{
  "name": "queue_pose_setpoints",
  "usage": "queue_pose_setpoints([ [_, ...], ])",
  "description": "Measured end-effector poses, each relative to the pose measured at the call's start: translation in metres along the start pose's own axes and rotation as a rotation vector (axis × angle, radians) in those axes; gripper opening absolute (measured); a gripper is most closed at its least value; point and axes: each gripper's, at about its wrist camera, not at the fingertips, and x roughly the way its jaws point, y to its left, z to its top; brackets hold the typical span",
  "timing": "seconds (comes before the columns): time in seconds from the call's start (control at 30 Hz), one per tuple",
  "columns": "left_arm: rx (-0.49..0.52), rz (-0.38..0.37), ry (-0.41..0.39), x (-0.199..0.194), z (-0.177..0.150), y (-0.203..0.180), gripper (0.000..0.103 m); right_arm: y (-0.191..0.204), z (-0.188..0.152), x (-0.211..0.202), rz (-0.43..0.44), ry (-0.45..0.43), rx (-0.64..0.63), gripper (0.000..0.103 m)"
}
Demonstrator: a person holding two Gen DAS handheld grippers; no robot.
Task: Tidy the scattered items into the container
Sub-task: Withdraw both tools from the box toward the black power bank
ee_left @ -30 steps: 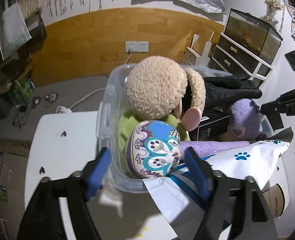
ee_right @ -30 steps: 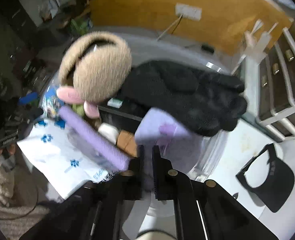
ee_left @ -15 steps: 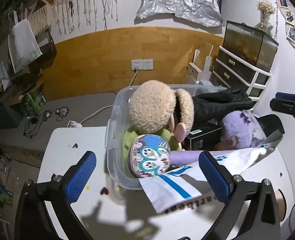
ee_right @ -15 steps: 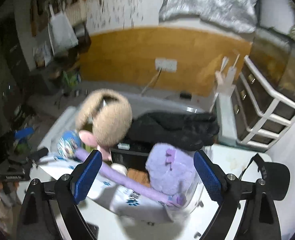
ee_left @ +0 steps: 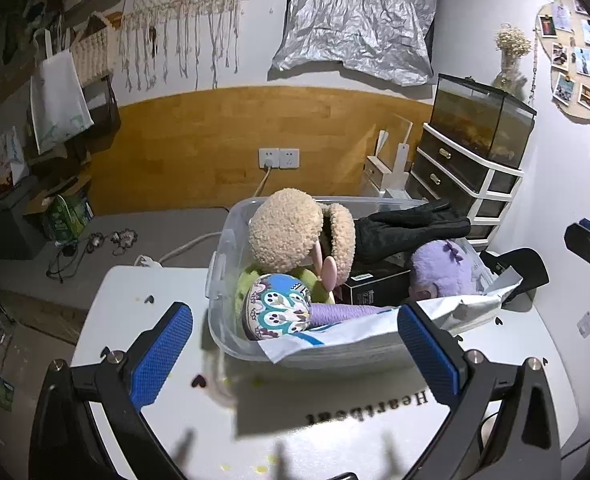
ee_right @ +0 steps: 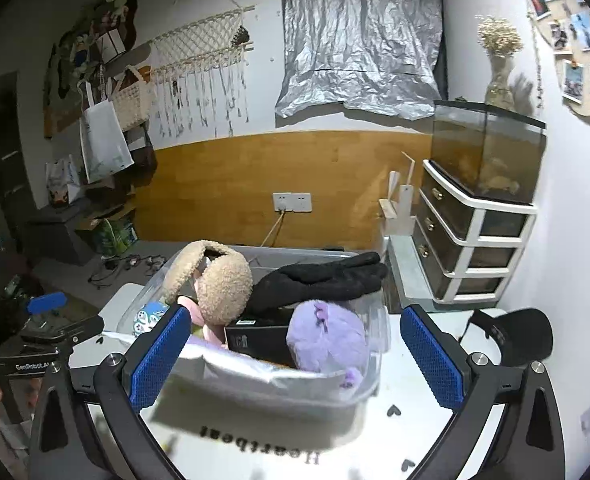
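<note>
A clear plastic bin (ee_left: 218,276) (ee_right: 371,376) stands on the white table, piled full. It holds beige fluffy earmuffs (ee_left: 287,236) (ee_right: 223,284), black gloves (ee_left: 411,228) (ee_right: 319,280), a purple plush (ee_left: 443,268) (ee_right: 327,340), a black box (ee_left: 371,288) (ee_right: 255,336), a patterned owl pouch (ee_left: 279,312) and a white mailer bag (ee_left: 447,312) (ee_right: 255,372) hanging over the front rim. My left gripper (ee_left: 295,352) is open and empty, held back above the table in front of the bin. My right gripper (ee_right: 295,356) is open and empty too, also back from the bin.
A black visor cap (ee_right: 523,336) (ee_left: 523,268) lies on the table right of the bin. A drawer unit (ee_right: 475,248) with a glass tank stands at the right wall. The table top (ee_left: 143,280) carries small heart marks and "Heartbeat" lettering.
Both grippers have opened and pulled back and up from the bin. The right one let go of the purple plush, which now rests in the bin.
</note>
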Motion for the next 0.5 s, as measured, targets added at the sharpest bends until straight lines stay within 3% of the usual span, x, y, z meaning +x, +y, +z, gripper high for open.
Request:
queue_pose_setpoints([
  [0.17, 0.014, -0.014, -0.016, -0.015, -0.009, -0.003, 0.103, 0.003, -0.014, -0.016, -0.019, -0.038, 0.030, 0.103],
  [0.5, -0.002, -0.026, -0.017, -0.034, -0.036, 0.001, 0.103, 0.020, -0.051, -0.030, -0.074, 0.023, -0.021, 0.103],
])
